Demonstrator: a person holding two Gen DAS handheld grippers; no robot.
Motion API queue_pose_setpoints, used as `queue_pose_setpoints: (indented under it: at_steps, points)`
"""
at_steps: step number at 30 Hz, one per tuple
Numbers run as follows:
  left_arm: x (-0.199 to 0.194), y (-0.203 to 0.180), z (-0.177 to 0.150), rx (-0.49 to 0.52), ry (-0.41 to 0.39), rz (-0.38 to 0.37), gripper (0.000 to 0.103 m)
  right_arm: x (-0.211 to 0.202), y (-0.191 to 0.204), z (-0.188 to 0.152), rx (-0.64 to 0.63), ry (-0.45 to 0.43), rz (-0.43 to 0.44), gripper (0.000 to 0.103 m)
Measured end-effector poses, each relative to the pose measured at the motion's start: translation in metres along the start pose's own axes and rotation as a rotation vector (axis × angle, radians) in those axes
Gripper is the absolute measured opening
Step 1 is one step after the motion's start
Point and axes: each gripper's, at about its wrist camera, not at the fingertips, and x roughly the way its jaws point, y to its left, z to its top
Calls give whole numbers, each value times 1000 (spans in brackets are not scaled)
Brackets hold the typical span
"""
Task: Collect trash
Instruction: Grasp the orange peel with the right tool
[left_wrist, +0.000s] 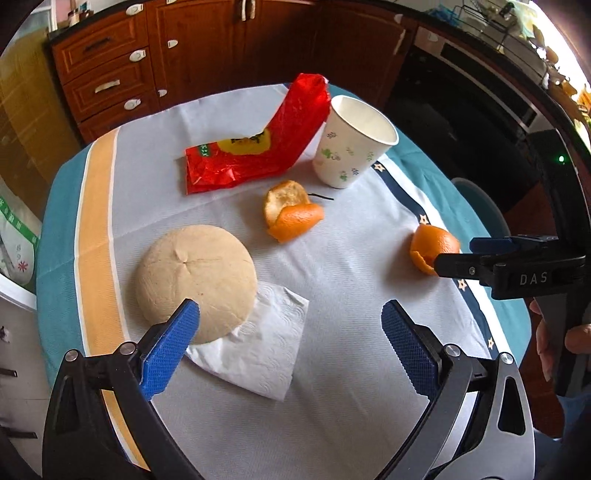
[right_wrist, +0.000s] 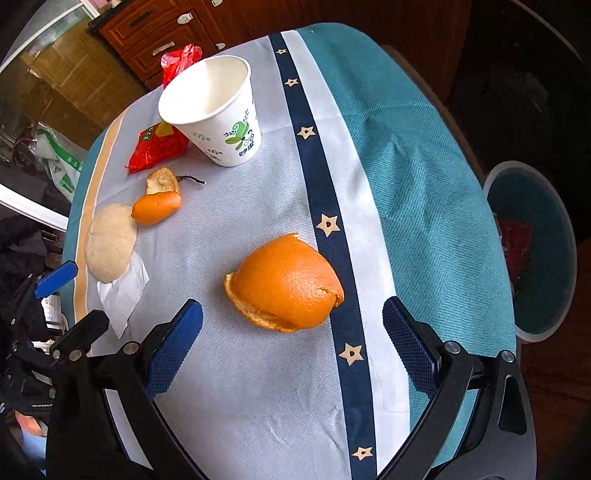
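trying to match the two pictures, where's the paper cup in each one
Left wrist view: the paper cup stands upper centre-right, beside the red wrapper.
Right wrist view: the paper cup stands upper left, in front of the wrapper.
Shared landmark: the navy star stripe on the tablecloth, right of the cup.

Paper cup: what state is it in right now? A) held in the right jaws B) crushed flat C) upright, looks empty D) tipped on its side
C: the paper cup stands upright on the tablecloth with its white inside bare, next to the red wrapper; the right gripper is open, jaws wide apart near the large orange peel, not on the cup.
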Motion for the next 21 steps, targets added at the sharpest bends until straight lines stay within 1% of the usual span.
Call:
queue_pose_setpoints:
  at_steps: [4, 6, 7, 8, 9, 10, 11, 12, 13, 15, 18, 21]
  points:
    - [-1, 14, 7, -22, -12, 22, 99, 13, 3, 1, -6, 6, 7, 94]
    - [-4, 21, 7, -24, -19, 47, 99, 16, 8, -2, -20, -12, 14, 94]
    - [-4, 25, 7, -26, -21, 56, 99, 16, 11, -4, -36, -29, 13, 90]
    - [-6, 30, 7, -30, -23, 63, 99, 16, 15, -6, -55, -44, 7, 84]
    - [-7, 36, 6, -36, -26, 71, 99, 17, 19, -7, -69, -51, -12, 68]
    - [-7, 41, 6, -41, -26, 78, 99, 17, 21, -9, -76, -53, -10, 55]
    - [-7, 46, 6, -48, -25, 88, 99, 14, 25, -10, -81, -69, -3, 51]
    - [-7, 51, 6, -60, -23, 96, 99, 11, 29, -10, -91, -74, 6, 37]
    - [-6, 56, 6, -71, -21, 98, 99, 8, 32, -10, -99, -82, 13, 31]
    - [-3, 65, 6, -93, -9, 94, 99, 3, 39, -7, -109, -88, 36, 24]
    - [5, 69, 7, -101, 5, 98, 99, 1, 54, -3, -143, -94, 47, 23]
    - [14, 66, 10, -89, 19, 103, 99, 2, 60, 1, -152, -92, 55, 23]
